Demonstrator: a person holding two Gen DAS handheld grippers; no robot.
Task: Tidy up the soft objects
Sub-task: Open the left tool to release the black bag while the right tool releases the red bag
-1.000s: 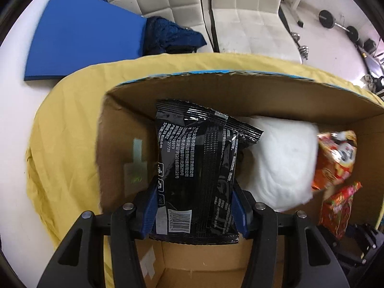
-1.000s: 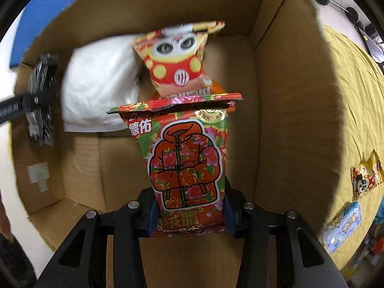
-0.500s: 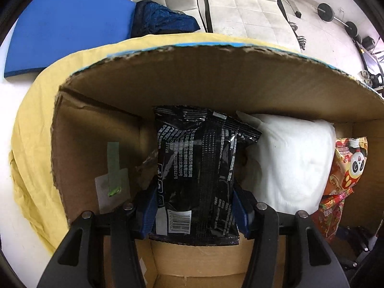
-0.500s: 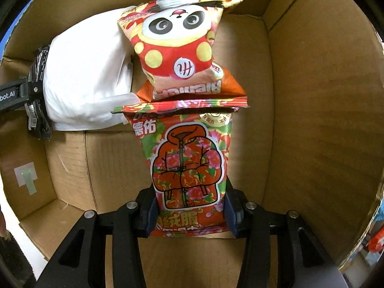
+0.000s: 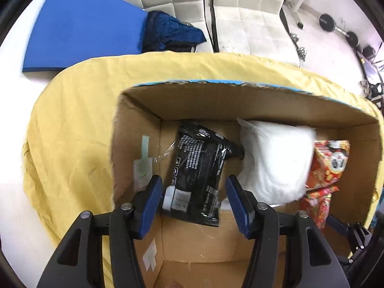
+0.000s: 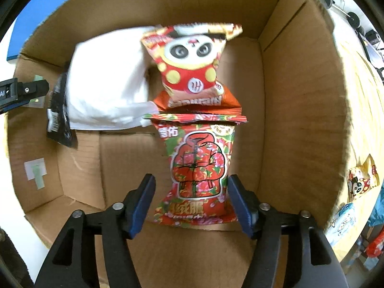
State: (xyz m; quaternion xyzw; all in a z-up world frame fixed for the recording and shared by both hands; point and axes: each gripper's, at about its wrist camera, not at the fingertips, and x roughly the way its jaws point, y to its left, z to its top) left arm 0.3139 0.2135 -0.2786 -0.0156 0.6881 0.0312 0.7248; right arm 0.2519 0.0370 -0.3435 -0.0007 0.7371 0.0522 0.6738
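Observation:
A cardboard box (image 5: 240, 105) stands on a yellow cloth. In it lie a black snack packet (image 5: 199, 175), a white pillow pack (image 5: 276, 160), a panda snack bag (image 6: 192, 64) and a red floral jacket-print packet (image 6: 199, 168). My left gripper (image 5: 194, 189) is open, its blue pads either side of the black packet, which lies loose on the box floor. My right gripper (image 6: 190, 192) is open above the floral packet, which lies flat below it. The black packet (image 6: 58, 117) and pillow pack (image 6: 108, 84) show in the right wrist view too.
The yellow cloth (image 5: 79, 124) covers the table around the box. More snack bags (image 6: 362, 180) lie on the cloth right of the box. A blue mat (image 5: 81, 28), a dark blue cloth (image 5: 170, 32) and white chairs (image 5: 240, 12) are beyond.
Both grippers opened and let go of their packets, which now lie in the box. Both grippers drew back and up from the box.

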